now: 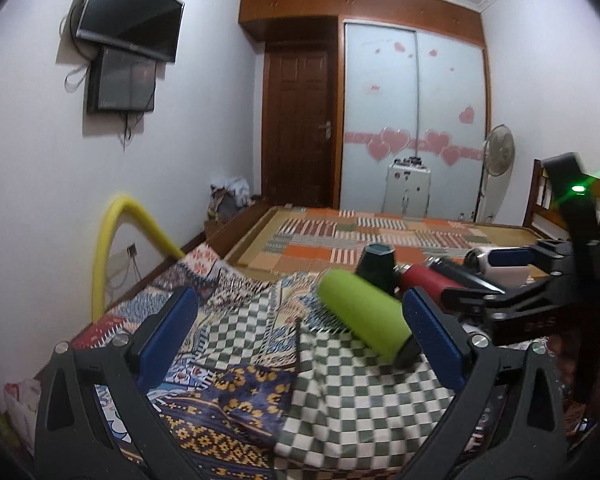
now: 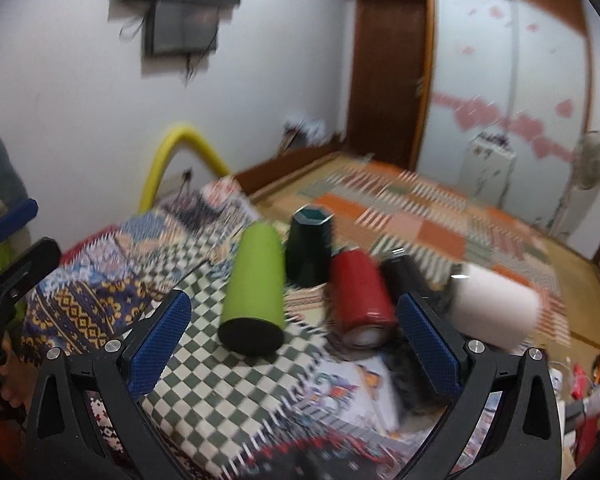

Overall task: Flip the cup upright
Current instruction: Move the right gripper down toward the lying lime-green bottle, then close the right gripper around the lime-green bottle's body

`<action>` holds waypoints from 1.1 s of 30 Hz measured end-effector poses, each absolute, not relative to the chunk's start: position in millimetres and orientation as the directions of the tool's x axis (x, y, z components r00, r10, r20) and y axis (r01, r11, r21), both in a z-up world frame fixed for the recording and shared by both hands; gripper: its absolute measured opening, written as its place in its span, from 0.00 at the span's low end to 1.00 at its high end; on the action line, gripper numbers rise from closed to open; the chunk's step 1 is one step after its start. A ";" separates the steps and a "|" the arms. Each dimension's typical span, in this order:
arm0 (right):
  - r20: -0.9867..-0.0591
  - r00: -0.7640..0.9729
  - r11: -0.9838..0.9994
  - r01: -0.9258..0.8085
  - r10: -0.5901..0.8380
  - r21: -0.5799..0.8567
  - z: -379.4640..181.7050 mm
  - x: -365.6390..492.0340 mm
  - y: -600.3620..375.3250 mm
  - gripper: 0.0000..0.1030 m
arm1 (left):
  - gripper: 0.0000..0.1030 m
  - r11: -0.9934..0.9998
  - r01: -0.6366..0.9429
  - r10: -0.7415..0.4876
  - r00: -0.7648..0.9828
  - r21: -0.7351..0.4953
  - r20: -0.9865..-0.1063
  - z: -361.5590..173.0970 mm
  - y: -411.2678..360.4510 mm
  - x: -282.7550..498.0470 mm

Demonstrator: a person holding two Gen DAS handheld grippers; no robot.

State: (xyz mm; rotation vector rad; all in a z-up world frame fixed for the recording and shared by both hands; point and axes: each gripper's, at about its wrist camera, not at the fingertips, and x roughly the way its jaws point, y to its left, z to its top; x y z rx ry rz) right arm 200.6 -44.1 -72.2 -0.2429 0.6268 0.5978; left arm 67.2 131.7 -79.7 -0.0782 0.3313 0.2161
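A lime green cup [image 1: 362, 314] [image 2: 254, 292] lies on its side on the checkered cloth, its dark end toward the right wrist camera. A red cup [image 2: 360, 300] [image 1: 422, 276], a black cup [image 2: 404, 274] and a white cup [image 2: 496, 306] [image 1: 500, 266] also lie on their sides. A dark green cup [image 2: 310, 250] [image 1: 376, 268] stands mouth down. My left gripper [image 1: 300, 332] is open, its right finger beside the lime cup. My right gripper [image 2: 292, 344] is open just short of the lime and red cups; it shows in the left wrist view [image 1: 548, 280].
The cups rest on patchwork cloths [image 1: 340, 396] piled on a bed. A patterned mat [image 1: 380, 232] covers the bed beyond. A yellow foam tube [image 1: 112, 240] arches at the left wall. A fan [image 1: 498, 152] and a wardrobe [image 1: 412, 112] stand at the far end.
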 end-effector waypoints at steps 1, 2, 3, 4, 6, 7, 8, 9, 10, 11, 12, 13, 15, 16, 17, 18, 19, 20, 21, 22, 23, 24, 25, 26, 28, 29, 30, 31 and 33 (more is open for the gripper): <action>-0.638 0.629 0.797 -0.603 0.444 -0.041 -76.0 208.8 -35.8 1.00 | 1.00 0.972 -0.228 0.198 0.917 -0.050 -0.346 -84.5 138.1 71.3; -0.667 0.603 0.786 -0.617 0.437 -0.043 -82.0 218.7 -25.8 1.00 | 1.00 0.971 -0.233 0.200 0.914 -0.054 -0.353 -87.7 142.3 73.1; -0.698 0.575 0.774 -0.632 0.427 -0.048 -87.6 228.6 -15.6 1.00 | 1.00 0.969 -0.240 0.203 0.911 -0.060 -0.360 -91.2 146.7 75.4; -0.718 0.557 0.764 -0.643 0.419 -0.053 -89.9 232.6 -10.2 1.00 | 1.00 0.966 -0.248 0.207 0.907 -0.067 -0.367 -95.5 151.7 77.6; -0.761 0.518 0.741 -0.667 0.391 -0.074 -100.3 247.7 5.6 1.00 | 1.00 0.964 -0.254 0.209 0.903 -0.075 -0.376 -101.4 158.9 81.1; -0.784 0.493 0.730 -0.680 0.378 -0.075 -104.6 254.1 11.9 0.98 | 1.00 0.963 -0.257 0.209 0.901 -0.081 -0.381 -104.8 162.5 82.9; -0.804 0.467 0.721 -0.690 0.368 -0.071 -107.5 258.5 16.9 0.98 | 1.00 0.962 -0.258 0.207 0.900 -0.086 -0.384 -106.9 165.8 84.0; -0.829 0.432 0.708 -0.703 0.356 -0.062 -111.6 266.1 21.1 0.98 | 1.00 0.962 -0.259 0.206 0.899 -0.089 -0.386 -108.8 167.7 84.2; -0.843 0.413 0.700 -0.711 0.345 -0.062 -114.1 269.8 25.4 0.96 | 1.00 0.962 -0.259 0.205 0.898 -0.091 -0.389 -110.6 168.6 84.0; -0.856 0.396 0.693 -0.719 0.332 -0.063 -116.4 274.3 31.5 0.95 | 1.00 0.962 -0.258 0.203 0.898 -0.092 -0.391 -112.1 169.0 83.9; -0.873 0.365 0.685 -0.727 0.322 -0.052 -119.0 280.8 36.3 0.95 | 1.00 0.962 -0.257 0.202 0.897 -0.092 -0.393 -112.4 169.2 84.3; -0.884 0.345 0.682 -0.730 0.317 -0.040 -121.0 284.3 38.1 0.95 | 1.00 0.962 -0.257 0.202 0.897 -0.091 -0.394 -114.2 169.6 84.5; -0.910 0.296 0.690 -0.724 0.291 -0.015 -127.6 296.0 42.9 0.93 | 1.00 0.963 -0.254 0.200 0.896 -0.089 -0.396 -116.7 169.7 85.3; -0.923 0.268 0.695 -0.719 0.276 -0.001 -131.9 301.7 44.6 0.89 | 1.00 0.963 -0.253 0.199 0.895 -0.088 -0.399 -117.9 169.3 87.1; -0.933 0.249 0.701 -0.713 0.261 0.006 -135.8 307.6 45.8 0.85 | 1.00 0.964 -0.251 0.197 0.895 -0.087 -0.400 -118.8 169.2 87.8; -0.942 0.226 0.708 -0.706 0.247 0.016 -139.5 312.7 45.5 0.80 | 1.00 0.965 -0.248 0.195 0.895 -0.086 -0.401 -119.7 169.0 87.7; -0.948 0.209 0.710 -0.704 0.241 0.025 -141.7 315.4 45.1 0.78 | 1.00 0.966 -0.245 0.191 0.896 -0.085 -0.401 -120.9 168.6 88.0; -0.952 0.198 0.712 -0.702 0.234 0.029 -144.6 317.5 47.4 0.78 | 1.00 0.966 -0.242 0.190 0.896 -0.085 -0.401 -121.8 168.1 87.4; -0.955 0.194 0.713 -0.700 0.226 0.027 -146.3 319.0 47.7 0.76 | 1.00 0.966 -0.242 0.189 0.896 -0.086 -0.402 -122.8 168.9 88.4; -0.958 0.189 0.711 -0.703 0.218 0.023 -148.1 320.1 49.0 0.74 | 1.00 0.966 -0.242 0.187 0.895 -0.088 -0.404 -123.8 169.1 88.7; -0.960 0.183 0.708 -0.706 0.211 0.021 -149.4 320.8 49.6 0.72 | 1.00 0.966 -0.240 0.184 0.895 -0.091 -0.405 -124.0 169.1 87.9; -0.963 0.174 0.704 -0.710 0.205 0.022 -151.2 321.5 51.4 0.66 | 1.00 0.966 -0.241 0.184 0.896 -0.093 -0.405 -124.6 169.5 87.4; -0.965 0.159 0.703 -0.710 0.206 0.033 -152.1 322.4 53.1 0.64 | 1.00 0.966 -0.242 0.185 0.895 -0.095 -0.406 -125.0 169.8 87.1; -0.965 0.164 0.707 -0.707 0.205 0.030 -150.9 322.0 52.8 0.64 | 1.00 0.965 -0.244 0.186 0.895 -0.095 -0.406 -125.1 169.7 87.1; -0.962 0.179 0.702 -0.712 0.205 0.017 -149.4 321.6 53.8 0.63 | 1.00 0.965 -0.244 0.185 0.894 -0.097 -0.409 -124.8 170.1 86.6; -0.962 0.185 0.702 -0.712 0.202 0.010 -147.8 320.3 52.9 0.63 | 1.00 0.965 -0.245 0.186 0.893 -0.096 -0.409 -125.1 169.8 86.7; -0.961 0.189 0.703 -0.711 0.201 0.007 -147.8 320.1 53.2 0.62 | 1.00 0.965 -0.246 0.188 0.893 -0.094 -0.410 -125.0 169.2 86.9; -0.961 0.192 0.706 -0.709 0.201 0.006 -148.2 319.9 53.7 0.62 | 1.00 0.965 -0.246 0.188 0.892 -0.093 -0.410 -124.7 168.9 86.8; -0.960 0.192 0.714 -0.700 0.203 0.011 -148.6 318.0 52.6 0.62 | 1.00 0.965 -0.247 0.189 0.892 -0.092 -0.411 -123.6 168.5 86.5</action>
